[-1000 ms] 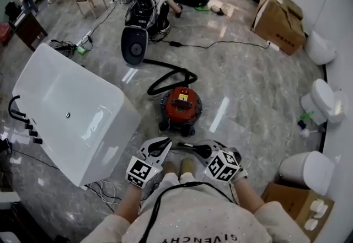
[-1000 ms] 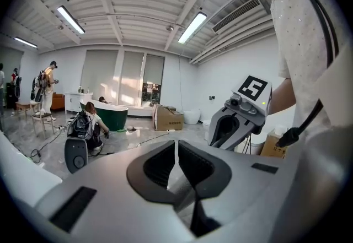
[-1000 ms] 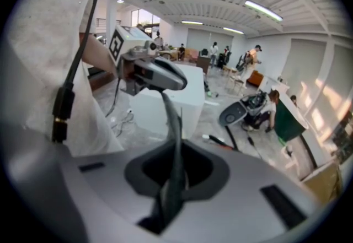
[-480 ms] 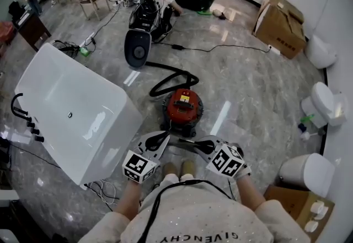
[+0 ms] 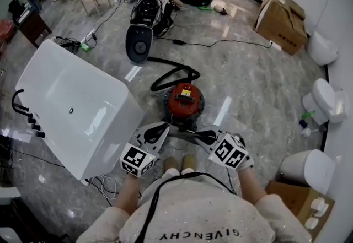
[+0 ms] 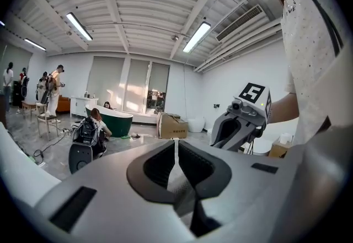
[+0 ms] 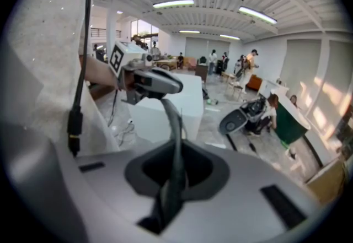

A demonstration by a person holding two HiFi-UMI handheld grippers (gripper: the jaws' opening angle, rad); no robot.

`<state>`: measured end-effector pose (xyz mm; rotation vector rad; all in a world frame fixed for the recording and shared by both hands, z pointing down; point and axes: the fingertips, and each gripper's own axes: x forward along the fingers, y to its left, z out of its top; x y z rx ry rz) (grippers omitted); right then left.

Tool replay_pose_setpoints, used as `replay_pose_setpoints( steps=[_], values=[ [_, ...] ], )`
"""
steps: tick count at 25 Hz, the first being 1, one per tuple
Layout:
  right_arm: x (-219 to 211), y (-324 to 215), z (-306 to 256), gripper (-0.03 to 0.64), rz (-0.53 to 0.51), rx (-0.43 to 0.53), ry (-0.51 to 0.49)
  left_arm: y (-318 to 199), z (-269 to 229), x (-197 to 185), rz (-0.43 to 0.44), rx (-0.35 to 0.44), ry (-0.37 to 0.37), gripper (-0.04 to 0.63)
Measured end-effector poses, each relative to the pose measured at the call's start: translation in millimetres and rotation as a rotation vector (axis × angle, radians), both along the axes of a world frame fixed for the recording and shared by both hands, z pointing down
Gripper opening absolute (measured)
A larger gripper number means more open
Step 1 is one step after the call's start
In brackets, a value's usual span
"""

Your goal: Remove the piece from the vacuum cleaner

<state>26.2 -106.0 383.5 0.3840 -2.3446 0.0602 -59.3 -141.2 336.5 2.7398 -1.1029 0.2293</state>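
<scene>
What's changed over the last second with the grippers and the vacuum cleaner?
The left gripper and right gripper, both shut on the thin grey piece, raised it slightly, closer to the red vacuum cleaner in the head view. Grips, vacuum cleaner and white bathtub unchanged.

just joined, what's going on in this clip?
A person stands facing a red vacuum cleaner and holds a thin gray piece between two handheld grippers. The left claw and the right claw are each shut on one end of it. The vacuum cleaner sits on the floor, its black hose looped behind it.
</scene>
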Motion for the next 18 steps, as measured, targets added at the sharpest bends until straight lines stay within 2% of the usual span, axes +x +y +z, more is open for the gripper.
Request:
replay_pose_setpoints(
  steps=[18],
  values=[
    [-12.8, 1.3, -0.5, 0.040, -0.054, -0.012, 0.000, 3.0, 0.9, -13.4, -0.024, -0.010, 0.000, 0.043]
  ],
)
